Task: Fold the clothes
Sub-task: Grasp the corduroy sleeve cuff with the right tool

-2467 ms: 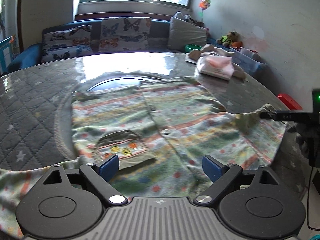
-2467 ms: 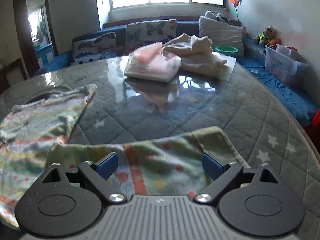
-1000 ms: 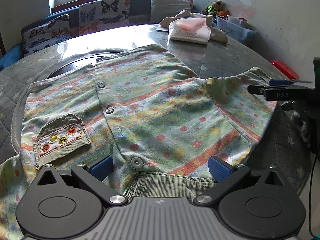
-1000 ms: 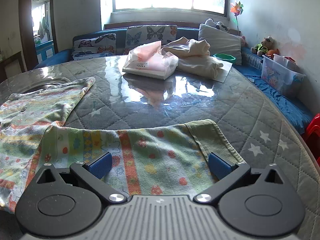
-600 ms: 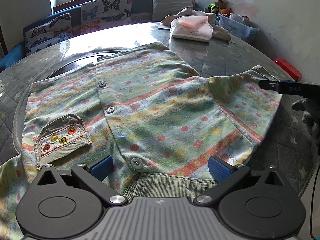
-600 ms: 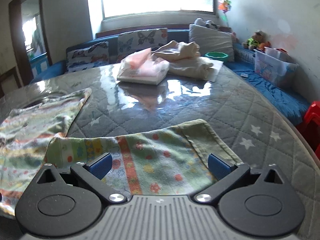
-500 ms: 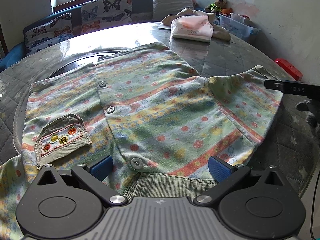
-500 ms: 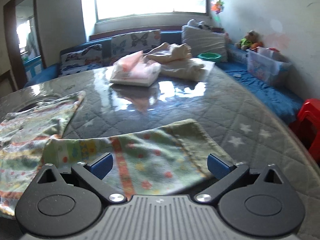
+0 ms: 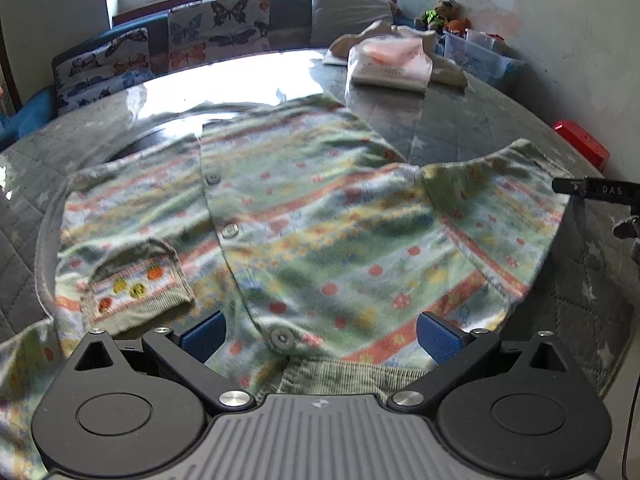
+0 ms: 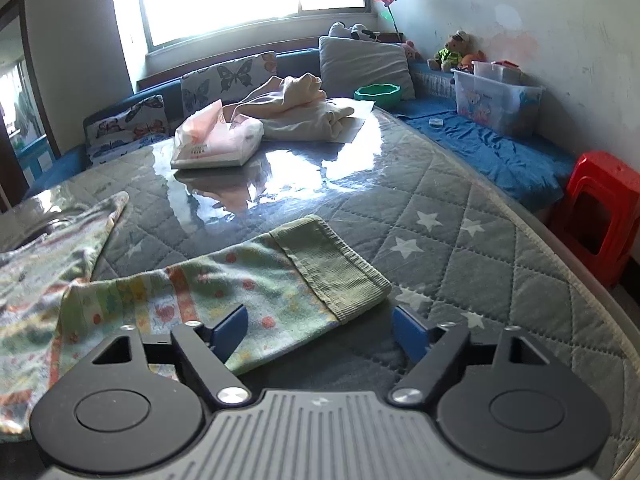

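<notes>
The striped, dotted button-front cotton shirt (image 9: 304, 216) lies spread flat ahead of the wide-open, empty left gripper (image 9: 318, 334); no fold visible. The right gripper (image 10: 320, 330), open and empty, faces the ribbed sleeve cuff (image 10: 336, 268).

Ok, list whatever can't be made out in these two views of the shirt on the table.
- Shirt collar and near hem: left wrist view, covered by the left tool body.
- Other sleeve: left wrist view, cut off at the lower left edge.
- Sleeve underside: right wrist view, lying flat on the table.
- Tissue pack print: too small.
- Shirt pattern: blurred in the left view.
</notes>
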The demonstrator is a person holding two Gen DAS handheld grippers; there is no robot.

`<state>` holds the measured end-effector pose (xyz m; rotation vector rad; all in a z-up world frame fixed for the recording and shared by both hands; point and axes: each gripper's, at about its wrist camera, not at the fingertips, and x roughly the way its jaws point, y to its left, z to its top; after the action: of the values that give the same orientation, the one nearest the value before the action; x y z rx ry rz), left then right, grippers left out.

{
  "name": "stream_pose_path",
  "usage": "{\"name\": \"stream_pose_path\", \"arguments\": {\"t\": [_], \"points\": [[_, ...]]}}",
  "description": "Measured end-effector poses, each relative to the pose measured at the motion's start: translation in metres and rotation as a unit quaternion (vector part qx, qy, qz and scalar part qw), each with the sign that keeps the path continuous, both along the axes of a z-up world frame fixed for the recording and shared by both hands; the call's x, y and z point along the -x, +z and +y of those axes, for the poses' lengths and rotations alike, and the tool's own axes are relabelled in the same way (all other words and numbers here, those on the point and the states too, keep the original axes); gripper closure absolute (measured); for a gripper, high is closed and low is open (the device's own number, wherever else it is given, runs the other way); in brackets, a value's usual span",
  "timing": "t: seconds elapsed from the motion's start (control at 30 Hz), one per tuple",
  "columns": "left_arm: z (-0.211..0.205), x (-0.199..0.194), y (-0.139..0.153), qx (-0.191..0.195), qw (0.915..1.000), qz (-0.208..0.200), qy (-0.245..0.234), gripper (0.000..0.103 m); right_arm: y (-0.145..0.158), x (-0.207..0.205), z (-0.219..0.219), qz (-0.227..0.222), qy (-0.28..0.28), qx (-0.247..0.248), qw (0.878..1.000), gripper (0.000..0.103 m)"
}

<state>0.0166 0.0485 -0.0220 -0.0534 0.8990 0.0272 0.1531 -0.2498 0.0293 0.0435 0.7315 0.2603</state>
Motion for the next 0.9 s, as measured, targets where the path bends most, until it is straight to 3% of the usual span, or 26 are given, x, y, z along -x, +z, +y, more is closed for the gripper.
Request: {"name": "stream_pose_path", "arguments": {"t": [0.23, 0.4, 0.57, 0.67, 0.9], "points": [[-0.001, -0.005, 0.012, -0.008, 0.9999, -0.013, -0.007, 0.0, 0.002, -0.01, -0.004, 0.004, -0.022, -0.008, 1.0, 0.04], [-0.003, -0.009, 0.011, -0.006, 0.9999, -0.01, -0.011, 0.0, 0.001, -0.015, -0.003, 0.003, -0.035, 0.015, 0.999, 0.05], [-0.01, -0.012, 0.011, -0.006, 0.9997, -0.009, -0.023, 0.0, 0.0, -0.017, 0.0, 0.002, -0.035, 0.028, 0.999, 0.073], [-0.015, -0.015, 0.011, -0.007, 0.9995, -0.008, -0.029, 0.0, 0.002, -0.018, -0.002, 0.008, -0.026, 0.008, 1.0, 0.087], [-0.024, -0.023, 0.008, -0.011, 0.9992, -0.003, -0.039, 0.0, 0.014, -0.012, -0.007, -0.003, -0.022, -0.037, 0.999, 0.094]]}}
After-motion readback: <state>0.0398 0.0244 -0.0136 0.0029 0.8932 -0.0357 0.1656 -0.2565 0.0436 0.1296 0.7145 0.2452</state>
